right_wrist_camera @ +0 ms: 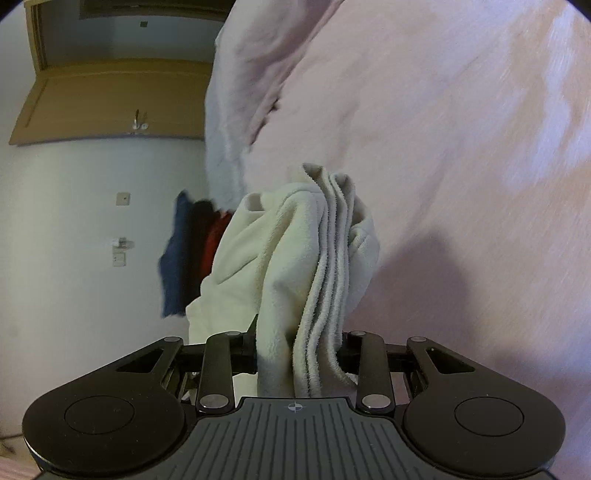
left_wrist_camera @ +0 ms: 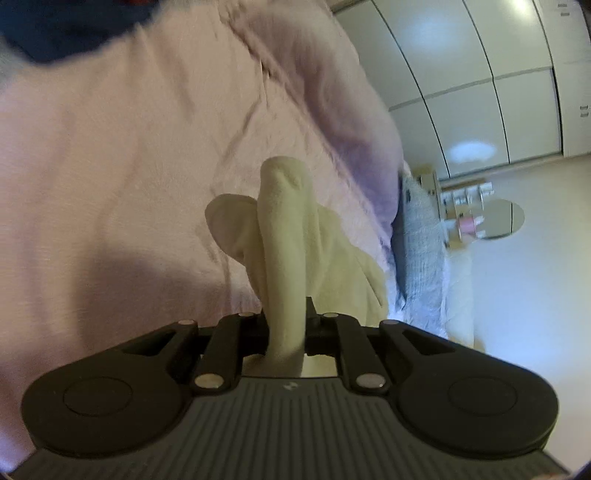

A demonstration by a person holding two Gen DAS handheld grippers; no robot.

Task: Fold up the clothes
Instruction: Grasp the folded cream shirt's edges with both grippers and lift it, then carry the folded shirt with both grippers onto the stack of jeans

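A cream fleece garment (left_wrist_camera: 291, 243) is held over a pink bedspread (left_wrist_camera: 122, 155). My left gripper (left_wrist_camera: 286, 325) is shut on a bunched fold of it, which stands up between the jaws. My right gripper (right_wrist_camera: 301, 350) is shut on several stacked layers of the same cream garment (right_wrist_camera: 295, 258), with its edges running up the middle of the view. The fingertips of both grippers are hidden by the cloth. The pink bedspread (right_wrist_camera: 443, 147) also fills the right wrist view behind the garment.
Dark blue clothing (left_wrist_camera: 70, 29) lies at the far top left of the bed. Blue and red clothes (right_wrist_camera: 192, 251) lie beyond the garment in the right wrist view. White wardrobes (left_wrist_camera: 480, 74), a round mirror (left_wrist_camera: 506, 219), a wooden door (right_wrist_camera: 110, 103) surround the bed.
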